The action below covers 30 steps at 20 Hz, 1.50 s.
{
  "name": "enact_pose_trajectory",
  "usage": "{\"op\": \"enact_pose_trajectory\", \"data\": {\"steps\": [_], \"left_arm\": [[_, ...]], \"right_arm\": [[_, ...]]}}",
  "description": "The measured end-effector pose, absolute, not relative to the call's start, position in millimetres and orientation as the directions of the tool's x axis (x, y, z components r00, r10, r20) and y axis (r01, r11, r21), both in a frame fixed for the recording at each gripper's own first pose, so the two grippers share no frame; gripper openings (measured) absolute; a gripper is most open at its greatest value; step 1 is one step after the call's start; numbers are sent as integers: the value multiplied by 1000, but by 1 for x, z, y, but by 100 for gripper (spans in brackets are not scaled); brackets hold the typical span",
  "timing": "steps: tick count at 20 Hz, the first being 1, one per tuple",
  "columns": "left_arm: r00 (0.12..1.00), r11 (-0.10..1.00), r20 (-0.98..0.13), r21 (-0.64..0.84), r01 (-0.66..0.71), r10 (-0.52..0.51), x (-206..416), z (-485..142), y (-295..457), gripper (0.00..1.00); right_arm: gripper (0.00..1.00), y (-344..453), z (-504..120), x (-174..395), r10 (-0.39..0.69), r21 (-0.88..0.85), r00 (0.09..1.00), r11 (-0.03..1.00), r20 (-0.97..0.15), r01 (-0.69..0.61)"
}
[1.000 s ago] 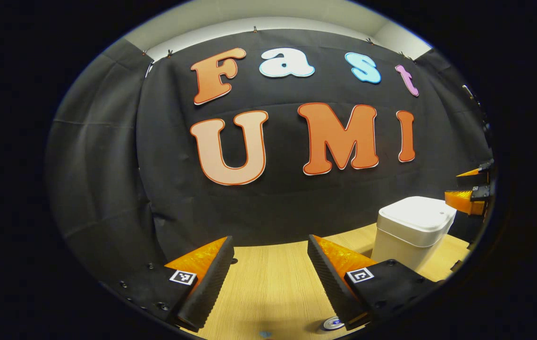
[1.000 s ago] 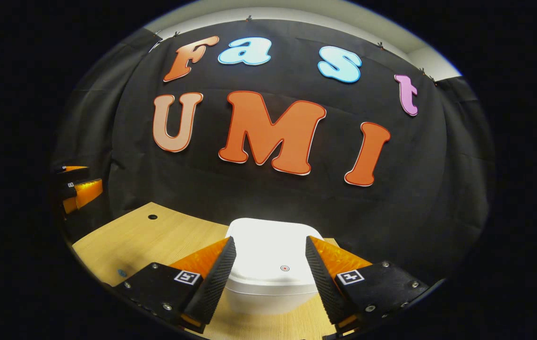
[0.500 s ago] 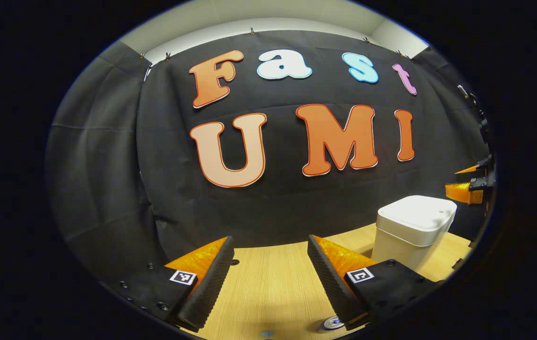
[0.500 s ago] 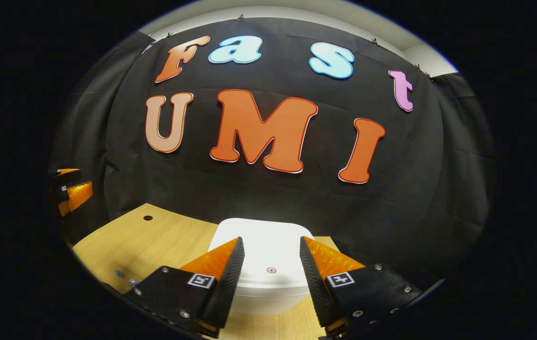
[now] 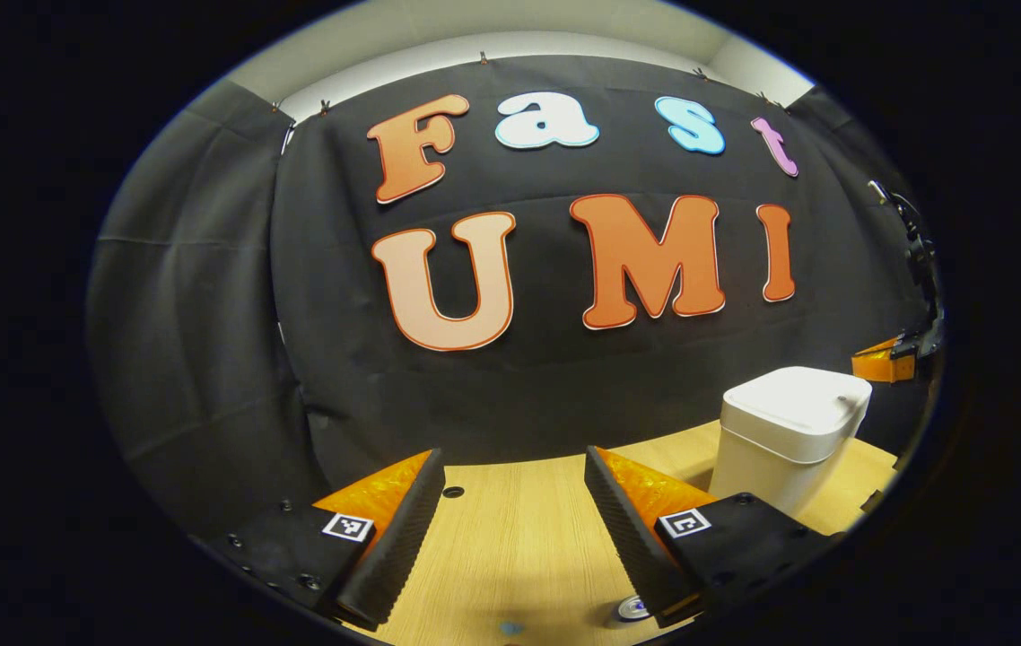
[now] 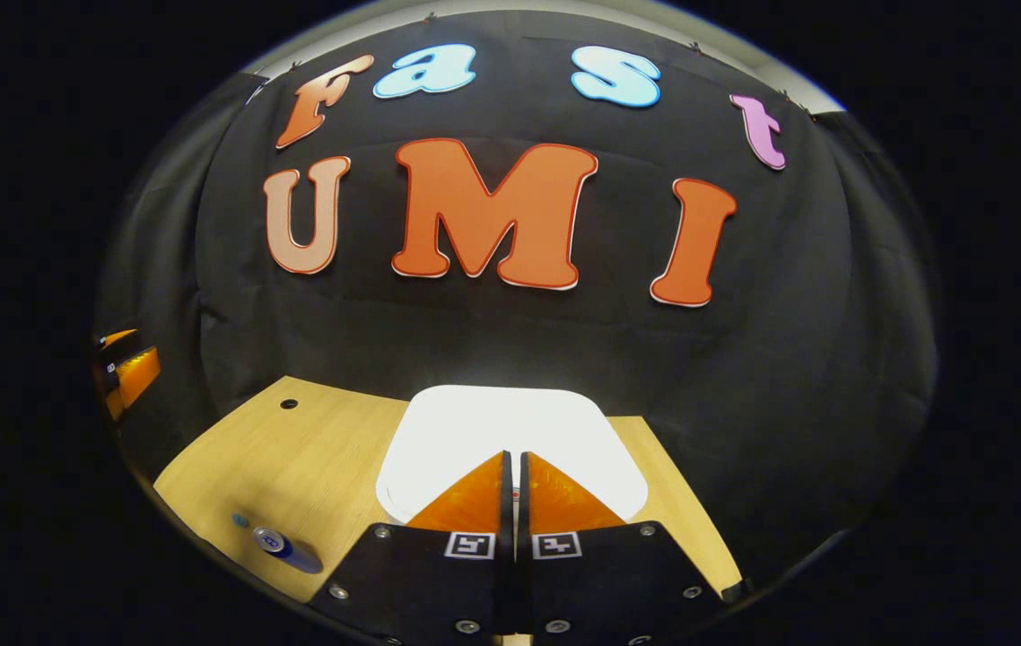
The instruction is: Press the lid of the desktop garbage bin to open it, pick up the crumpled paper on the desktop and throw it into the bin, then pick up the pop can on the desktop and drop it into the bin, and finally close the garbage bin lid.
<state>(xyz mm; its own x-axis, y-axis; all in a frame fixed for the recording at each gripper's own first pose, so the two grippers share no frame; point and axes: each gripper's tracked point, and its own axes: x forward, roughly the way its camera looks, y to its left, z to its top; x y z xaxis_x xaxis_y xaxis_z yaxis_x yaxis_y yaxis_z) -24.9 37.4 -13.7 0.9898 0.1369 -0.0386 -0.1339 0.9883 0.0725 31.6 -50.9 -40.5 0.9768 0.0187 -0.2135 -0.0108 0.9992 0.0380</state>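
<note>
In the right gripper view, the right gripper [image 6: 513,462] hangs over the white garbage bin [image 6: 439,431] with its fingers brought together, only a thin slit between them and nothing held. The tips sit above the front middle of the lid [image 6: 564,422], which lies flat and closed; whether they touch it is hard to tell from this angle. The bin stands near the far edge of the tabletop [image 6: 313,449], close to the black cloth wall, with bare wood open on both sides. The pop can [image 6: 282,545] lies on its side near the tabletop's near left edge, well apart from the bin. A small round hole [image 6: 288,404] marks the wood toward the far left corner.

In the left gripper view, the left gripper [image 5: 515,467] has its fingers spread wide and empty, held over an open stretch of tabletop. The bin stands to its right, near the wood's right edge, and the right gripper shows just beyond the bin.
</note>
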Motion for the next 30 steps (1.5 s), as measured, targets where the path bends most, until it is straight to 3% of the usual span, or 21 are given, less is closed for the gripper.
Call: {"op": "enact_pose_trajectory", "data": {"steps": [12,15,16,22,25,30], "left_arm": [[976,977,-78,77,-199,204,-37,-26,32,100],[973,974,-82,76,-212,218,-37,-27,27,96],[972,974,-77,72,-217,222,-37,-24,26,100],[961,964,-86,72,-256,261,-39,-26,24,99],[955,957,-87,81,-278,285,-42,-26,31,99],[955,962,-119,48,-269,273,-30,-41,52,99]], "right_arm": [[1,-48,-76,53,97,30,925,995,-369,-92],[1,-46,-76,53,147,114,897,987,-417,-109],[1,-44,-73,54,158,110,900,986,-407,-123],[1,-39,-52,52,199,39,944,980,-262,-195],[1,-42,-23,57,186,1,974,982,-127,-188],[2,-33,14,54,163,-16,987,987,4,-163]]}}
